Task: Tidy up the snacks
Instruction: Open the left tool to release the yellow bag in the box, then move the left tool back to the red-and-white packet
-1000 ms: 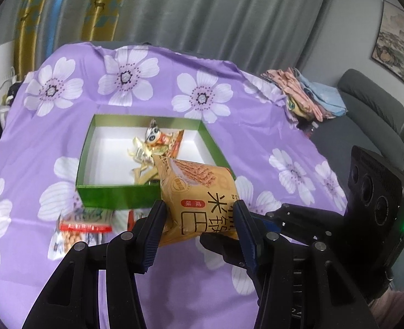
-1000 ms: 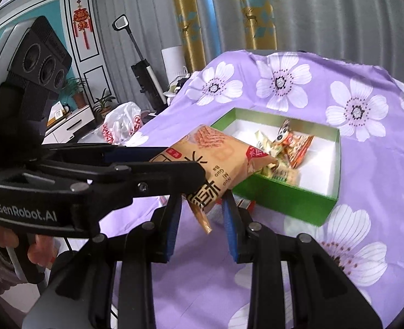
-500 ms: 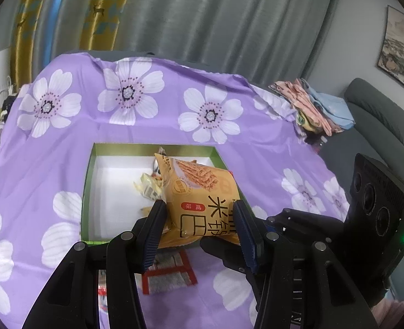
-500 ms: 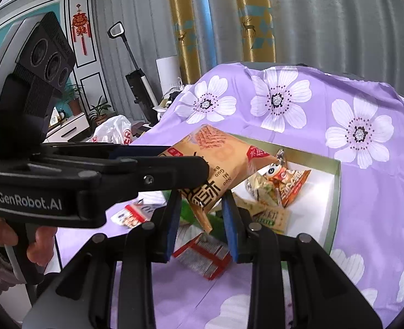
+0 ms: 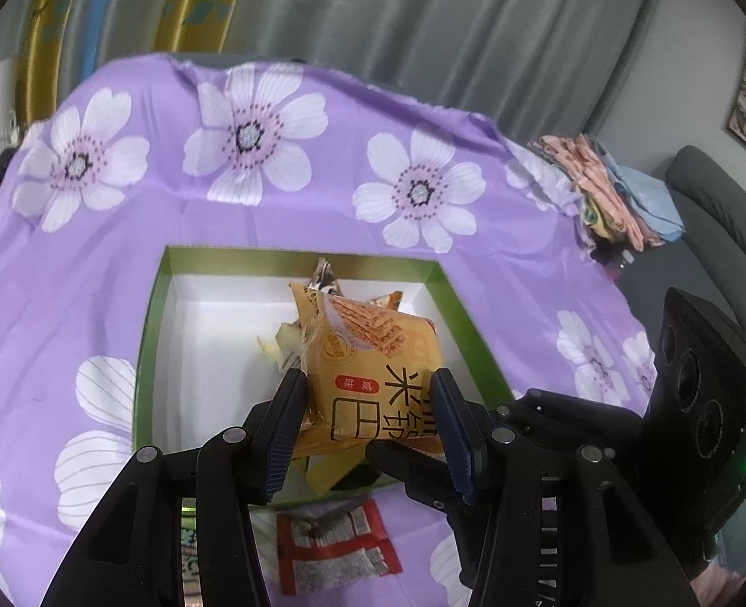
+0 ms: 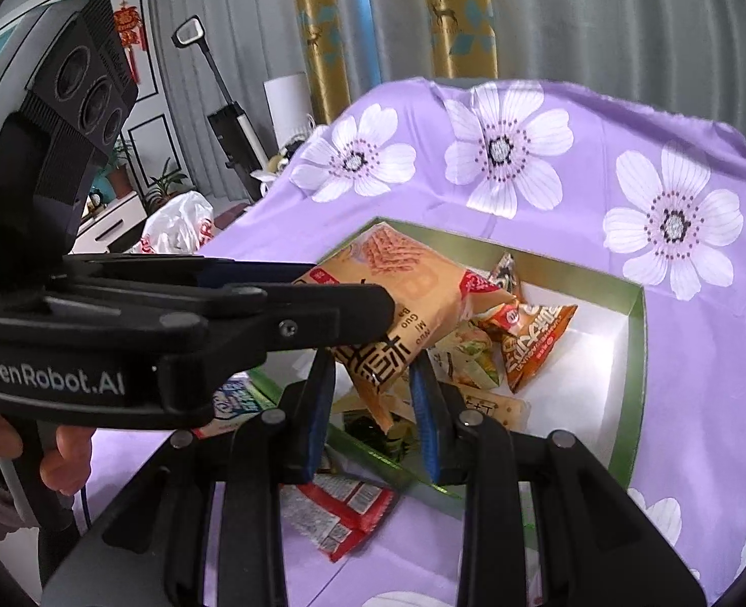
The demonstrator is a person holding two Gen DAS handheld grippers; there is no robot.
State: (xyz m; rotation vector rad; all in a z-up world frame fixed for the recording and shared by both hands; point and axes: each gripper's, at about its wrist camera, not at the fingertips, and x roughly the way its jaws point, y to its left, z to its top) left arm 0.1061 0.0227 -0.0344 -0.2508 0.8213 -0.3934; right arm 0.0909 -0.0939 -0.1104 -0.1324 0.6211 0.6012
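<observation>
An orange snack bag (image 5: 373,369) with dark print hangs over the near part of a green box (image 5: 454,303) with a white inside. My left gripper (image 5: 365,384) is shut on the bag's lower half, a pad on each side. My right gripper (image 6: 370,369) is shut on the same orange snack bag (image 6: 413,293) at its lower corner. Several small snack packets (image 6: 535,339) lie in the green box (image 6: 636,354). A red packet (image 5: 332,546) lies on the purple flowered cloth just in front of the box, and the right wrist view shows this red packet (image 6: 342,511) under my fingers.
Folded clothes (image 5: 611,192) sit at the table's far right corner, with a grey sofa (image 5: 727,232) beyond. A blue and white packet (image 6: 231,399) lies left of the box. A white plastic bag (image 6: 175,222) and an upright vacuum (image 6: 231,136) stand off the table's left.
Both grippers have carried the orange bag forward, from in front of the box to over its near part. The red packet has come into view under the fingers.
</observation>
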